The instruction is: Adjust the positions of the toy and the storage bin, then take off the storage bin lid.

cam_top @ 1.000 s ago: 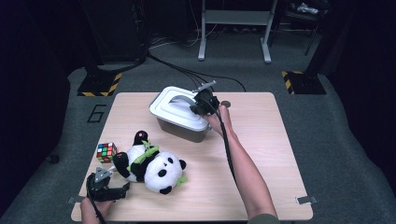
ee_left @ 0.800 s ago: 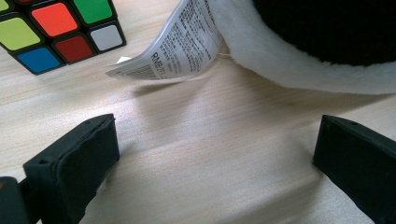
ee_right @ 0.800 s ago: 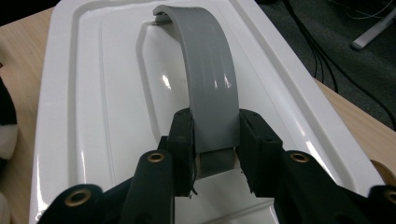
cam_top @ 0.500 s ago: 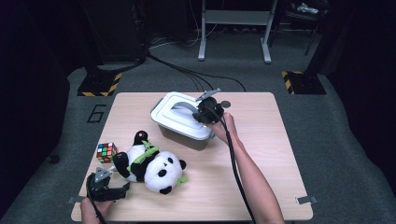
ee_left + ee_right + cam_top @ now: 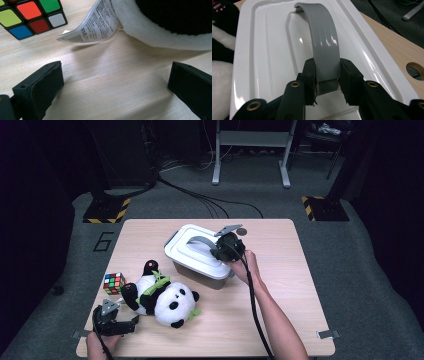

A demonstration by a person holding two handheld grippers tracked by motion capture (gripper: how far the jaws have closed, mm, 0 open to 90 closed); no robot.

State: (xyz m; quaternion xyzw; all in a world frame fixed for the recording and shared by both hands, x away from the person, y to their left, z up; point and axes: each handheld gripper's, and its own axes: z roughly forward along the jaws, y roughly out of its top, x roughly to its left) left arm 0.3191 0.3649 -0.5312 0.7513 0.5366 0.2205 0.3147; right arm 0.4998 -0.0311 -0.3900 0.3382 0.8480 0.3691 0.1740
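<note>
Grey plastic, the arched handle (image 5: 322, 47) of the white lid (image 5: 269, 50) sits squeezed between the pads of the right claw (image 5: 326, 75), which grips it near its near end; in the high view that right claw (image 5: 227, 248) hovers over the storage box (image 5: 197, 255) in the middle of the worktop (image 5: 280, 285). To do this step well, I would keep the squeeze firm and centred on the strap so the glossy handle cannot slide sideways out of the pads, and lift straight up rather than at a slant, since a tilted pull could drag the whole box instead of freeing the lid. The left claw (image 5: 114, 320) rests low at the near left corner with its jaws spread wide over bare wood, holding nothing, just short of the plush panda (image 5: 162, 295) and its sewn-in label (image 5: 95, 25); the Rubik's cube (image 5: 113, 283) lies beside the toy. Whether the lid is latched or merely resting cannot be told, the box's inside is hidden, the handle's near foot is covered by the pads, and the label's print is too small to read
</note>
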